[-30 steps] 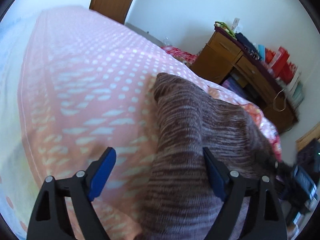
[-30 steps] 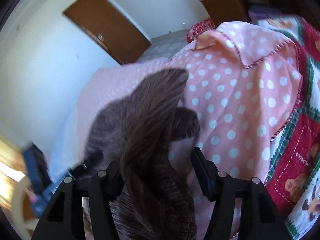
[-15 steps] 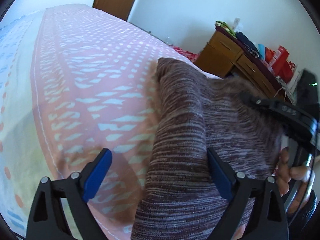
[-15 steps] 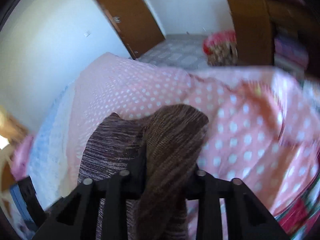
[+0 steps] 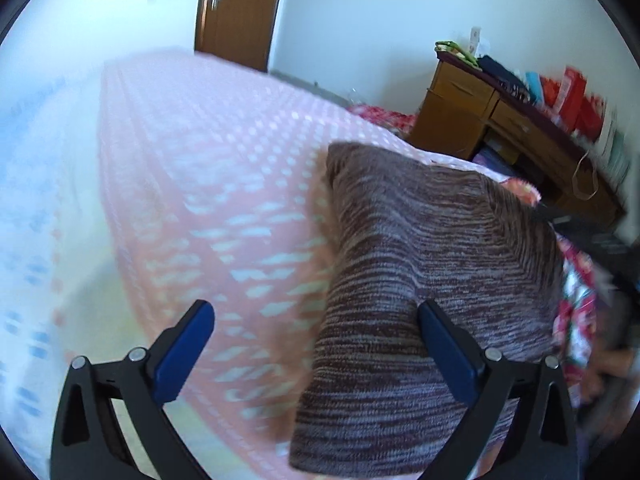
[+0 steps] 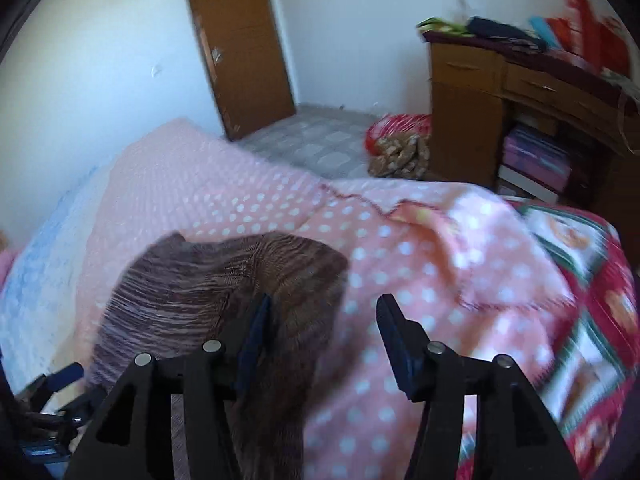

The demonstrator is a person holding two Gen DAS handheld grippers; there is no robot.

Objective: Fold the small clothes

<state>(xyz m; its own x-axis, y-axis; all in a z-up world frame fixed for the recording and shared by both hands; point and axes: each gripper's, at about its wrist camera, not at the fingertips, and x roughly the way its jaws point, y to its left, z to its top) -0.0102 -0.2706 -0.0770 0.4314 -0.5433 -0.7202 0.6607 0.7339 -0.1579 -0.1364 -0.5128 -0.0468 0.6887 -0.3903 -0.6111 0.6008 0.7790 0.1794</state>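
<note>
A brown and purple striped knit garment [image 5: 420, 280] lies folded on a pink polka-dot blanket [image 5: 208, 184]. My left gripper [image 5: 316, 332] is open, hovering over the garment's left edge; its right finger is over the knit, its left finger over the blanket. In the right wrist view the same garment [image 6: 216, 280] lies at lower left. My right gripper [image 6: 324, 324] is open above it, its left finger over the garment's right part and its right finger over the blanket [image 6: 420, 248]. Nothing is held.
A red patterned quilt [image 6: 592, 304] lies at the bed's right. A wooden desk [image 6: 480, 92] with clutter stands beyond the bed, a brown door [image 6: 240, 44] at the back. A red bag [image 6: 396, 136] sits on the floor. A pale blue sheet [image 5: 36, 184] lies left.
My right gripper has opened and let go of the garment fold it held. The fold now lies flat. My left gripper stayed open and shifted slightly.
</note>
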